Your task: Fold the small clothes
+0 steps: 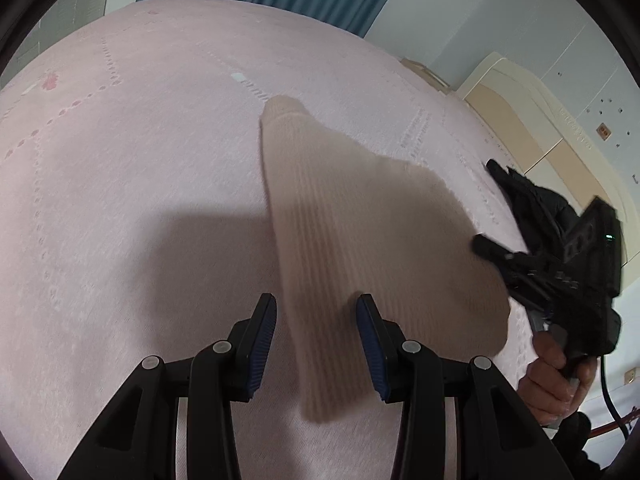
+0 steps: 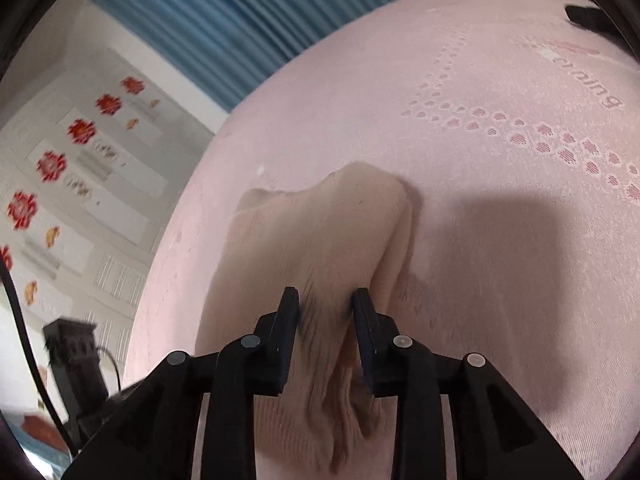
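Our left hand-held gripper [image 1: 316, 344] is black, with ribbed blue pads [image 1: 264, 344] and pale round screws [image 1: 222, 346]. Our right hand-held gripper [image 2: 325, 334] is black too, with the same pale screws. Our bare-skinned hand [image 1: 554, 384] shows beside a black cable [image 1: 608, 396].

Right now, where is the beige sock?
The beige sock lies on the pink bedspread, its near end pinched by the right hand-held gripper; the left hand-held gripper hovers open above it.
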